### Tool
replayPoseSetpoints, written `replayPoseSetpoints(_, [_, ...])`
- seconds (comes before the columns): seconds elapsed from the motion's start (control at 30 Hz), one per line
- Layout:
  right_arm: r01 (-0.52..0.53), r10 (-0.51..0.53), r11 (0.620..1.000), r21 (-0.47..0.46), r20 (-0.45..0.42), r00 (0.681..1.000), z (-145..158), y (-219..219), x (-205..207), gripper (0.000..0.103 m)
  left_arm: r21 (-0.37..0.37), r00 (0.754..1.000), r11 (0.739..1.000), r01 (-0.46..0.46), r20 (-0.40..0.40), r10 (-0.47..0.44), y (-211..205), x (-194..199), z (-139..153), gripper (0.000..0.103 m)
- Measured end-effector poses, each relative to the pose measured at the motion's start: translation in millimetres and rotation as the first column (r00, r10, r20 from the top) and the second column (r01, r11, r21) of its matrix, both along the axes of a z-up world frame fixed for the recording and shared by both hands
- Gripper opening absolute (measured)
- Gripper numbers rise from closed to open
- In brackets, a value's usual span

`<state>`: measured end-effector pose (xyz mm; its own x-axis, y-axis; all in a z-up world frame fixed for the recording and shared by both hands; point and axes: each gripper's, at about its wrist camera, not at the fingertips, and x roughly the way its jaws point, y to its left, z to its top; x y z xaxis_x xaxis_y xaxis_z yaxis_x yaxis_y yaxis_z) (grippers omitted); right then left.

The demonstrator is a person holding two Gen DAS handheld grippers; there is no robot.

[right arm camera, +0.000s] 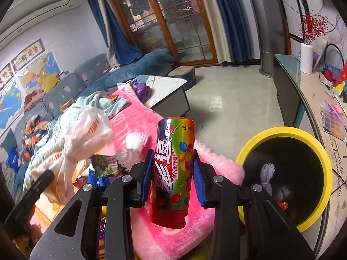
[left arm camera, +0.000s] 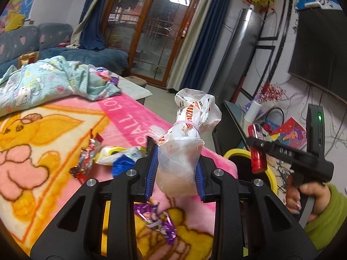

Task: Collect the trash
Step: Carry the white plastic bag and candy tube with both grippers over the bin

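My left gripper (left arm camera: 176, 171) is shut on a tied white plastic bag (left arm camera: 186, 134) and holds it above the pink blanket (left arm camera: 65, 130). The bag also shows at the left of the right wrist view (right arm camera: 82, 134). My right gripper (right arm camera: 172, 175) is shut on a red and green candy tube (right arm camera: 173, 169), held upright above the blanket's edge. In the left wrist view the tube (left arm camera: 258, 151) hangs over the yellow-rimmed black bin (left arm camera: 236, 152). The bin (right arm camera: 288, 134) stands to the right of the tube, with a pale lilac scrap (right arm camera: 267, 173) inside.
Loose wrappers (left arm camera: 91, 153) and a purple foil wrapper (left arm camera: 158, 221) lie on the blanket. A crumpled teal cloth (left arm camera: 47, 80) lies at the far side. A low TV counter (right arm camera: 308, 99) with clutter runs along the right. A white table (right arm camera: 167, 88) and a blue sofa (right arm camera: 134, 65) stand behind.
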<state>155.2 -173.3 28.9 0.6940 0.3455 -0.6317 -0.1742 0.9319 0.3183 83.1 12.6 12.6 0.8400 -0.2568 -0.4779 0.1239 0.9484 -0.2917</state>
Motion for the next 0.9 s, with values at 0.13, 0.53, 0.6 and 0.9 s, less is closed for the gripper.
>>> replayPoseSetpoints(0.13, [0.025,-0.025,1.000,0.006,-0.003,1.000,2.1,-12.0,2.3,0.032,0.018,0.999,0.999,0.041,-0.007,-0.041,-16.8,1.0,-1.8,0.023])
replayPoseSetpoints(0.53, [0.131,-0.132,0.990,0.041,0.006,0.991,5.9,-59.4,8.1,0.032,0.062,0.990,0.988,0.144,-0.018,-0.143,-64.8,6.4,-7.4,0.023])
replayPoseSetpoints(0.6, [0.150,-0.150,0.988,0.046,0.006,0.989,5.4,-69.5,7.6,0.032,0.064,0.987,0.985,0.162,-0.021,-0.161,-72.2,8.1,-8.5,0.023])
replayPoseSetpoints(0.9, [0.222,-0.221,0.973,0.059,-0.019,0.975,-2.3,-111.4,6.6,0.032,0.100,0.969,0.964,0.245,-0.050,-0.242,-111.4,16.5,-18.1,0.023])
